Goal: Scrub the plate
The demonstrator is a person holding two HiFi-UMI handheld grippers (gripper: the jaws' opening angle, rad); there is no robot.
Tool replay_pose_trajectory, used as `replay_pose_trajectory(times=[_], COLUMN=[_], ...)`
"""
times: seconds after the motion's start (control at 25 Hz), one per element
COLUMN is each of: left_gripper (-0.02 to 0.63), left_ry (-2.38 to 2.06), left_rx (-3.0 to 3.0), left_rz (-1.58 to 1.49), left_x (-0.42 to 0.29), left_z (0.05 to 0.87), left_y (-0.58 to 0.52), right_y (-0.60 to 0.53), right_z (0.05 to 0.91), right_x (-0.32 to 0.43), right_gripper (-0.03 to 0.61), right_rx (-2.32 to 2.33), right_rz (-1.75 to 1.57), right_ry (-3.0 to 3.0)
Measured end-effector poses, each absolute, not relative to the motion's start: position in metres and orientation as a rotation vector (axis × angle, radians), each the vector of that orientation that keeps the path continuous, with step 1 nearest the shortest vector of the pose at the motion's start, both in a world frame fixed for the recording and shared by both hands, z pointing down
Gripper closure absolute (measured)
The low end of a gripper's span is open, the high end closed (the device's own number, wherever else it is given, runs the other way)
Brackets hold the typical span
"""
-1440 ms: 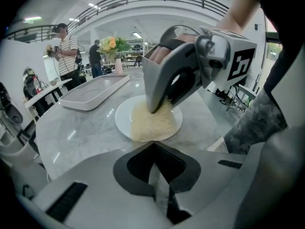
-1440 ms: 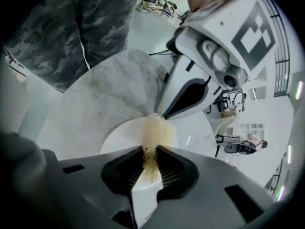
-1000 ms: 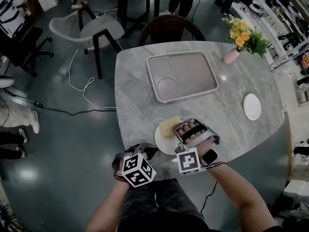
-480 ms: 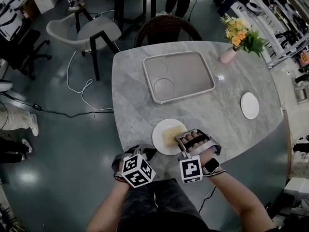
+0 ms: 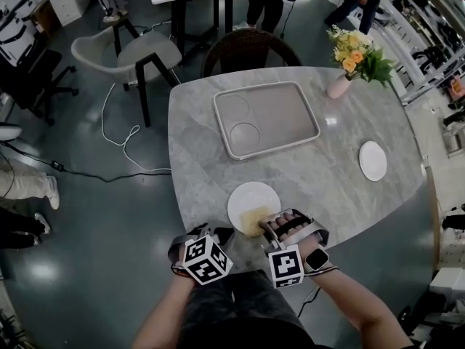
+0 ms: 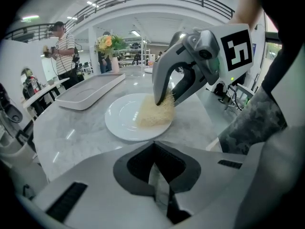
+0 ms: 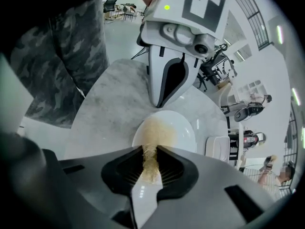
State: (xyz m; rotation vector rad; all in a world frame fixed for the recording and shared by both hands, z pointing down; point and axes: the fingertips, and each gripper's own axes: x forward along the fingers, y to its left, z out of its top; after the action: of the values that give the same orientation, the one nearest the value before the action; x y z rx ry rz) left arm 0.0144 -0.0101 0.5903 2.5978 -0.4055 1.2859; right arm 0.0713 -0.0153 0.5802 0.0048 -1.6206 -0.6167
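Note:
A white plate (image 5: 251,198) lies on the marble table (image 5: 196,144) near its front edge. On the plate's near side rests a pale yellow scrubber (image 5: 253,221), and my right gripper (image 5: 264,225) is shut on it. In the right gripper view the scrubber (image 7: 151,137) runs from between the jaws down onto the plate (image 7: 183,128). My left gripper (image 5: 211,233) stays shut and empty at the table's edge, just left of the plate and not touching it. The left gripper view shows the plate (image 6: 121,120), the scrubber (image 6: 153,114) and the right gripper (image 6: 162,97) pressing it down.
A grey tray (image 5: 287,100) with two round recesses lies beyond the plate. A small white plate (image 5: 373,160) sits at the right, and a pink vase of flowers (image 5: 341,78) at the far right. A wicker chair (image 5: 247,46) stands behind the table. My legs are right under the front edge.
My right gripper has dragged the scrubber from the plate's far side across to its near side, toward me. The left gripper has held its place.

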Motion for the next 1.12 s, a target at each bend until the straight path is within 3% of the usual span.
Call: replay_pose_trajectory(times=[0.36, 1.12], left_gripper=[0.603, 0.603], left_ry=[-0.45, -0.881], left_rx=[2.551, 2.457], left_rz=[1.255, 0.574], left_x=[0.004, -0.009], left_z=[0.581, 0.504], left_y=[0.0, -0.038], right_y=[0.004, -0.013], right_z=[0.563, 0.496], right_x=[0.073, 0.058], right_gripper=[0.503, 0.503], right_rx=[0.092, 0.651], right_rz=[-0.349, 0.243], right_ry=[-1.813, -2.299])
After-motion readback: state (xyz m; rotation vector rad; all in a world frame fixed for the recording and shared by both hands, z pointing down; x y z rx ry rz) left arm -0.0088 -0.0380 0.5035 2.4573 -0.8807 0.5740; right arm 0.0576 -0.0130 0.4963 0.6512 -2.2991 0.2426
